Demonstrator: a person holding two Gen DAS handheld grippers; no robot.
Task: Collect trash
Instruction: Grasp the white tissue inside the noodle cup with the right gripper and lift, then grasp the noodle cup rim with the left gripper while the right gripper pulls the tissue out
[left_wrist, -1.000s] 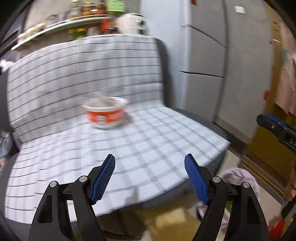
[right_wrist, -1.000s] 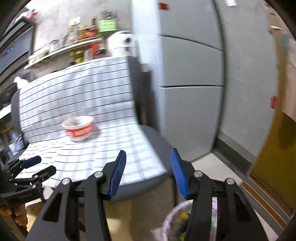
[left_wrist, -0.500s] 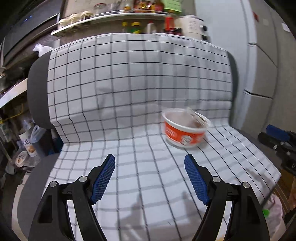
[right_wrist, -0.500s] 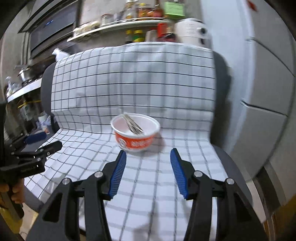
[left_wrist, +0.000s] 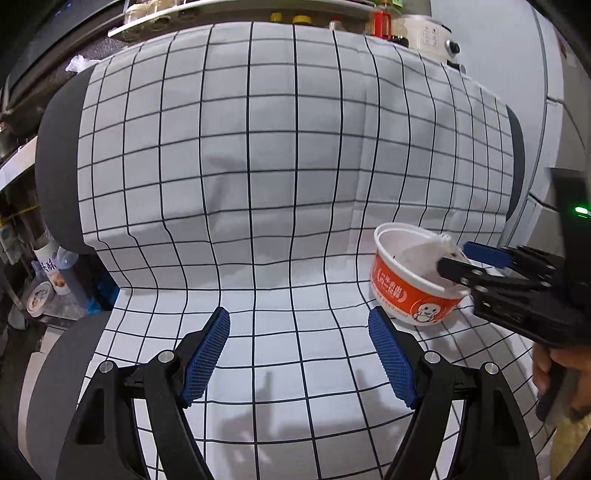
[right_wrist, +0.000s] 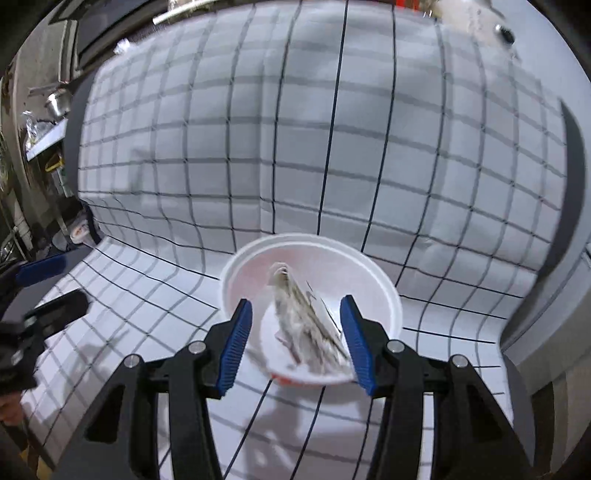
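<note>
The right tongs (right_wrist: 295, 339) are approaching the instant-noodle cup (left_wrist: 413, 280), which is sitting on the checked sofa cover (left_wrist: 258, 184) with crumpled trash (right_wrist: 306, 321) inside; both the right tongs and the left tongs (left_wrist: 299, 358) are spread open and gripping nothing. The next move is likely calling for straddling the cup or its contents and closing squarely, then lifting. Compared with half a second ago, the right tongs are now standing directly over the cup instead of short of it.

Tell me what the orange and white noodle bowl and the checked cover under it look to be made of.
Orange and white noodle bowl: probably foam or coated paper; matte white inside, thick rolled rim, printed orange wall. The crumpled wrapper inside looks like thin paper or foil, too blurred to tell. White black-grid checked cover: woven fabric, matte, with soft creases and folds where it drapes.
</note>
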